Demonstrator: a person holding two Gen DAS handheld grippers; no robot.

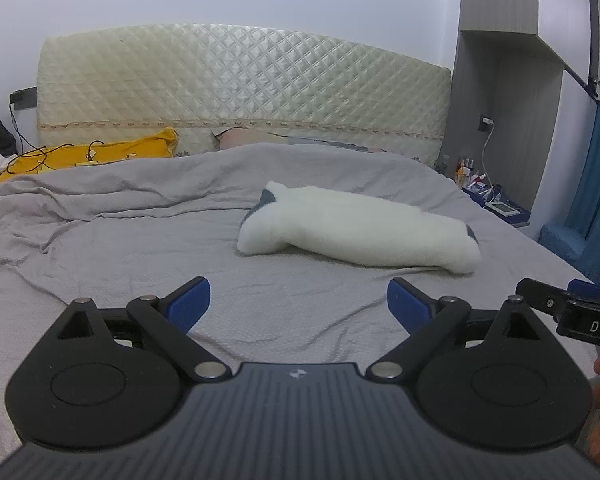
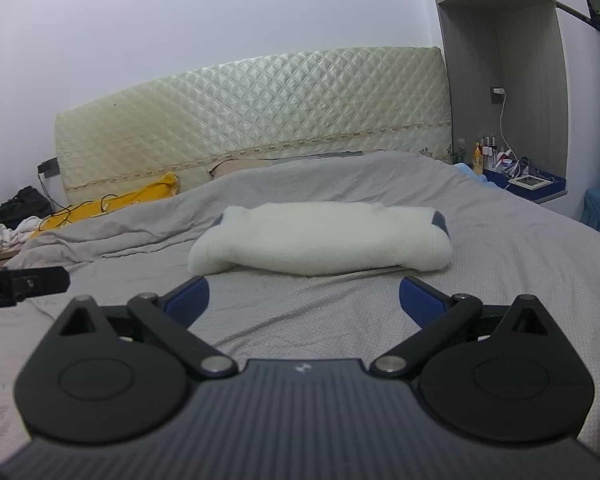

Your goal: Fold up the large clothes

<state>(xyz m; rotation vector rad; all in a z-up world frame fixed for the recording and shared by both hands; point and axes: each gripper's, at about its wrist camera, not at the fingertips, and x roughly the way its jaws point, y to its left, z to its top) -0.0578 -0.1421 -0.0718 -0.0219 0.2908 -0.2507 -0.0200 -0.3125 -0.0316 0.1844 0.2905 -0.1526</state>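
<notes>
Fingers with blue pads stand wide apart on your left gripper (image 1: 298, 300) and your right gripper (image 2: 304, 300), holding nothing. Beyond them the white fleecy garment (image 2: 320, 242) lies as a folded bundle on the grey wrinkled bed cover (image 2: 520, 264), apart from both, probably because you released it.

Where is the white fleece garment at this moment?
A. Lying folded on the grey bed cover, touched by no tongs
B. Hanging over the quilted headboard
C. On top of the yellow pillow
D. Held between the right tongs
A: the white fleece garment lies as a folded bundle on the grey bed cover, beyond the open right tongs and left tongs.
</notes>
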